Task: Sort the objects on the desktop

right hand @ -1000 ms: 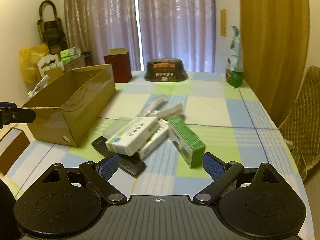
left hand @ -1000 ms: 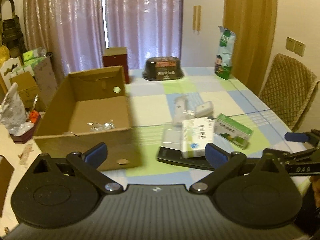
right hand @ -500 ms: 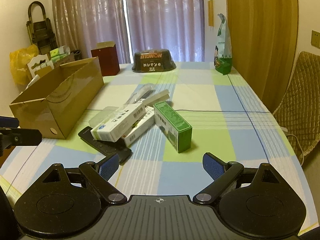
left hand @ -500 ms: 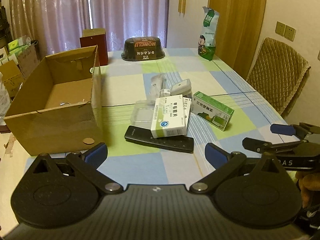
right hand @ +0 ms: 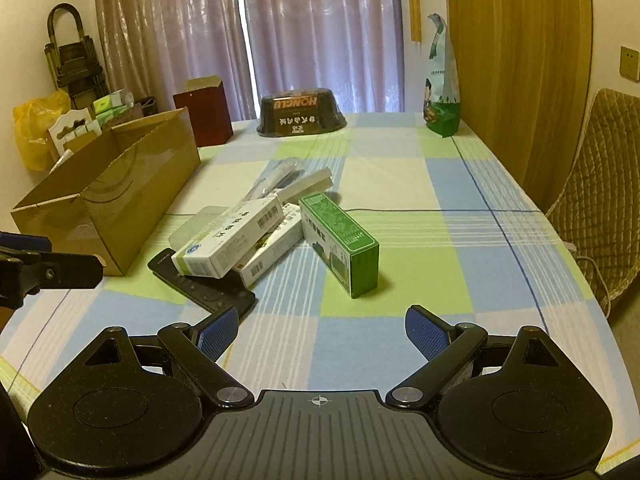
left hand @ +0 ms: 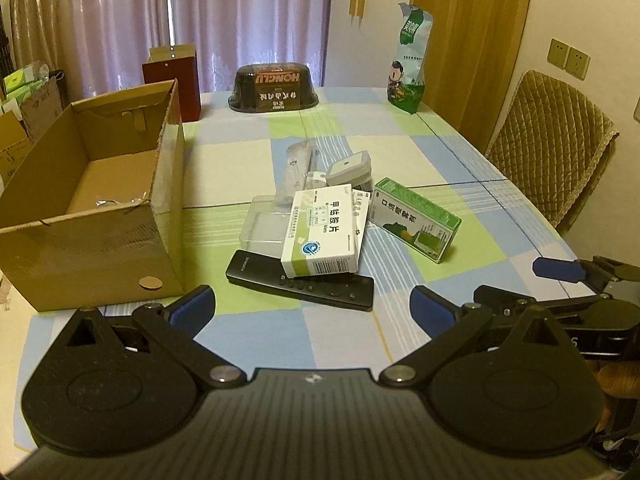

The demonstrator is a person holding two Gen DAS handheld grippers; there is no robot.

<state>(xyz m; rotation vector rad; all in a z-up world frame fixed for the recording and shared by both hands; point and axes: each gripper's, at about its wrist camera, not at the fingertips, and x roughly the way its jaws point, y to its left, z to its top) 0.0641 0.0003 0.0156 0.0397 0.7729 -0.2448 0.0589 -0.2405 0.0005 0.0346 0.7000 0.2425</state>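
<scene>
**Both tongs spread and empty above the near edge of the desk**

The left tongs [left hand: 312, 306] hang with their blue pads wide apart, nothing between them, just short of a black remote control [left hand: 300, 280]. The right tongs [right hand: 322, 332] are likewise spread and empty, low over the checked cloth of the desk [right hand: 460, 184]; in the left wrist view they show at the right edge.

Just beyond lies the clutter in the middle of the desk. A white medicine box [left hand: 324, 230] rests across the far end of the remote control and partly on a clear plastic tray [left hand: 266, 224]. A second white box [right hand: 276, 250] lies under it. Just to the right stands a green box [left hand: 416, 218] on its long side. Behind these lie a small grey-white case [left hand: 348, 168] and a clear wrapped item [left hand: 298, 160].

To the left an open cardboard box [left hand: 92, 204] sits, near the pile but not touching it. At the far end stand a dark bowl-shaped package [left hand: 274, 88], a dark red box [left hand: 172, 76] and a green snack bag [left hand: 408, 60].
</scene>
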